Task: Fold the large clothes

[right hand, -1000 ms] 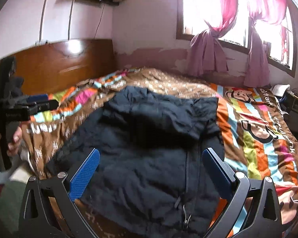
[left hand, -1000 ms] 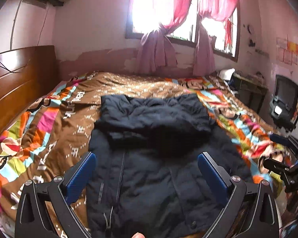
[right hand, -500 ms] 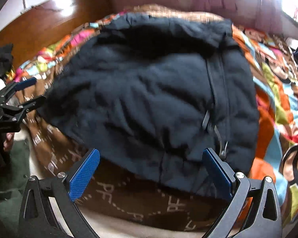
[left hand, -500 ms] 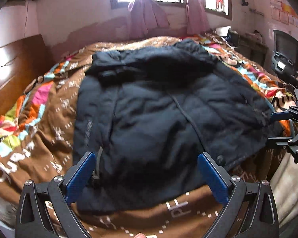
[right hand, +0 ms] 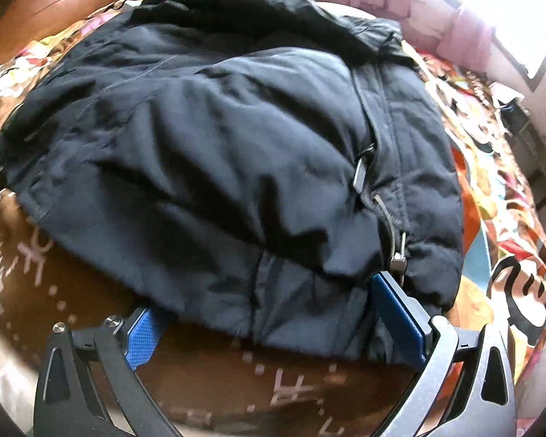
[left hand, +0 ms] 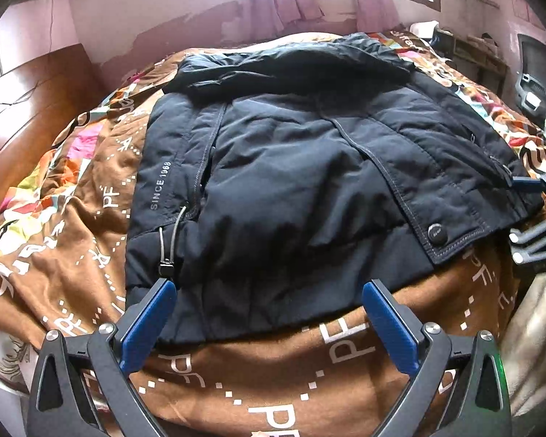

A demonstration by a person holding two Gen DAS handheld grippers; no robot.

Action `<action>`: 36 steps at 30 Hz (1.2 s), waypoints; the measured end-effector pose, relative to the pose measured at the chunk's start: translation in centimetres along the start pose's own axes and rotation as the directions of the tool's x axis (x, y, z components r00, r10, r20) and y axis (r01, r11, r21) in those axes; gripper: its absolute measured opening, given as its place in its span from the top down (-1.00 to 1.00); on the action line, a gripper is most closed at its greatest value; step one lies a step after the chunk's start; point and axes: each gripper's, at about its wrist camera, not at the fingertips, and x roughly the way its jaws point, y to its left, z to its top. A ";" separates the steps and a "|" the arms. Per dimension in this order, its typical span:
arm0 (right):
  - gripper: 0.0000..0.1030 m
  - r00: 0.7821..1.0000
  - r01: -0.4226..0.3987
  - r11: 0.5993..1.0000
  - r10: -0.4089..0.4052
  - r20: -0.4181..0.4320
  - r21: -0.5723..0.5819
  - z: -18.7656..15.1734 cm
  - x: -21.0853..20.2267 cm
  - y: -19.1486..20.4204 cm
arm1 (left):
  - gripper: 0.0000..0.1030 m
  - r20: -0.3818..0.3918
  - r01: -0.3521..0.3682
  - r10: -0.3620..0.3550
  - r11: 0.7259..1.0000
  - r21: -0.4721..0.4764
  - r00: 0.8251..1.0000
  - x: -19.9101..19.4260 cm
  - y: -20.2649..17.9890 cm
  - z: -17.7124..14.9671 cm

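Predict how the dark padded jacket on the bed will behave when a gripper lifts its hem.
The jacket looks puffy and creased, so it will probably sag, not stay flat. Its smooth shell may slip between the pads. The dangling drawcord will likely swing.

Black angular gripper (left hand: pixel 269 313) frames, blue ribbed finger pads (left hand: pixel 147 322), silver screws.
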 end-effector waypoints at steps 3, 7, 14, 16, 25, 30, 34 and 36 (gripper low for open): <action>-0.97 0.999 -0.002 0.998 0.000 0.048 0.056 0.3 0.3 -0.7 | -1.00 0.003 0.015 -0.015 1.000 0.016 1.000 0.0 -0.2 0.0; -0.97 0.989 -0.039 0.993 0.023 0.143 0.108 0.4 -0.7 -1.7 | -1.00 0.036 0.028 -0.030 0.999 0.040 0.999 -0.7 -0.9 0.0; -0.97 0.965 -0.102 0.995 0.097 0.245 0.011 5.9 -3.2 -3.1 | -1.00 0.105 0.035 -0.045 0.995 0.098 0.993 -2.2 -2.3 0.1; -0.97 0.956 -0.124 0.992 0.123 0.267 -0.012 8.2 -4.2 -3.4 | -1.00 0.132 0.021 -0.035 0.994 0.103 0.991 -2.7 -2.4 0.0; -0.97 0.935 -0.221 0.972 0.190 0.300 0.073 12.6 -6.3 -4.8 | -1.00 0.072 -0.114 0.109 0.991 0.066 0.991 -0.8 -1.6 0.2; -0.97 0.942 -0.210 0.976 0.187 0.279 0.057 12.2 -6.1 -4.6 | -1.00 0.101 -0.286 0.279 0.957 0.056 0.955 -0.1 -1.3 0.8; -0.97 0.943 -0.216 0.974 0.190 0.275 0.066 11.6 -5.8 -5.1 | -1.00 0.105 -0.379 0.372 0.923 0.065 0.922 1.0 -1.0 1.8; -0.97 0.945 -0.213 0.975 0.188 0.268 0.064 11.0 -5.4 -5.0 | -1.00 0.117 -0.409 0.401 0.911 0.057 0.909 1.4 -0.5 2.0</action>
